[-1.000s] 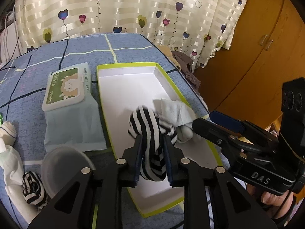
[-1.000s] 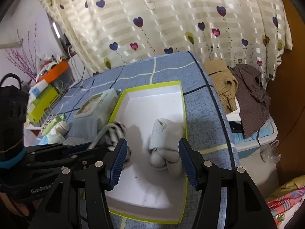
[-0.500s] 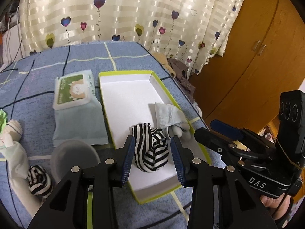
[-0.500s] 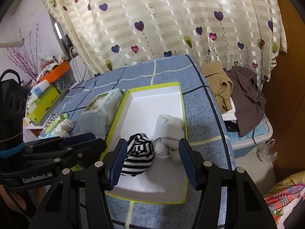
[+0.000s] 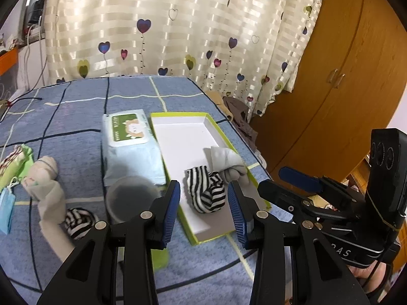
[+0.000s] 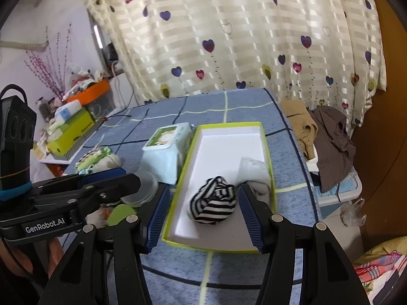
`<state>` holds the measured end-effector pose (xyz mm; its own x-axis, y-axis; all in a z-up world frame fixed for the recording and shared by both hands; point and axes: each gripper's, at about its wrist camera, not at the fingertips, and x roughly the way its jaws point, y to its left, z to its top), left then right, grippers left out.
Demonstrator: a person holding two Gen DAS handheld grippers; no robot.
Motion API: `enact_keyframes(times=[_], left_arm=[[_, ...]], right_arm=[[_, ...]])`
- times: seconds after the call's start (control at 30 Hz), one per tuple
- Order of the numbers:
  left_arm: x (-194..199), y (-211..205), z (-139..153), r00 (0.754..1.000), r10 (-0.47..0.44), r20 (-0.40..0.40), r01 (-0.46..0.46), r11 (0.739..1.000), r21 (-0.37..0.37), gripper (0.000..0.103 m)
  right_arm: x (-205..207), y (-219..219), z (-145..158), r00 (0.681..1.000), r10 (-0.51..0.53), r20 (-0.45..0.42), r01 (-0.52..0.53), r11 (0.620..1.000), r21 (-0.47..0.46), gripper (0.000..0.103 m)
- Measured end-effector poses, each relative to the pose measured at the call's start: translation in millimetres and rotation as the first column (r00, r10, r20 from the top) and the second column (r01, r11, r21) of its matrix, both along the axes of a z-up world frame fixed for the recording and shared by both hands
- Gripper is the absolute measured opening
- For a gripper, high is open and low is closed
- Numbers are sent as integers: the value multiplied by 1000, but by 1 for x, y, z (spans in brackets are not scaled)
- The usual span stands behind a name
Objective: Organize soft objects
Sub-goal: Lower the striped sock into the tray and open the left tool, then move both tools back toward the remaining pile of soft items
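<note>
A black-and-white striped sock bundle [image 5: 205,193] lies in the near end of a white tray with a lime rim [image 5: 178,113], beside a pale grey sock bundle [image 5: 227,161]. Both show in the right wrist view, striped [image 6: 212,203] and grey [image 6: 255,172]. My left gripper [image 5: 204,207] is open and empty, pulled back just short of the striped bundle. My right gripper [image 6: 202,212] is open and empty in front of the tray [image 6: 270,167]. On the blue bedspread at the left lie a white sock [image 5: 47,190] and a second striped sock [image 5: 77,219].
A wet-wipes pack [image 5: 128,145] lies left of the tray, with a clear round lid [image 5: 132,198] in front of it. Green and blue soft items [image 5: 11,167] lie at the far left. Clothes [image 6: 328,137] hang off the bed's right edge. A wooden wardrobe [image 5: 343,76] stands right.
My left gripper has opened, let go of the striped sock bundle in the tray and drawn back and up. My right gripper has also drawn back, still open.
</note>
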<state>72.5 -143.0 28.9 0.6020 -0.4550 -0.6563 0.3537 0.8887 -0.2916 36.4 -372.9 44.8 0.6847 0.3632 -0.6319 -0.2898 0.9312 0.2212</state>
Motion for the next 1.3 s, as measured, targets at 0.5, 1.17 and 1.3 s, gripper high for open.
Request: enact_keyframes(times=[0.5, 1.17, 1.3], left_arm=[[-17, 42, -3, 997, 79, -3, -79, 997, -8, 40], [-25, 122, -17, 970, 240, -43, -241, 970, -34, 40], [-30, 139, -22, 960, 275, -50, -277, 960, -40, 40]], right_arm=[[-14, 39, 9, 998, 69, 10, -69, 997, -27, 56], [-17, 93, 15, 983, 181, 17, -180, 983, -48, 56], [-19, 106, 15, 977, 211, 17, -210, 976, -53, 56]])
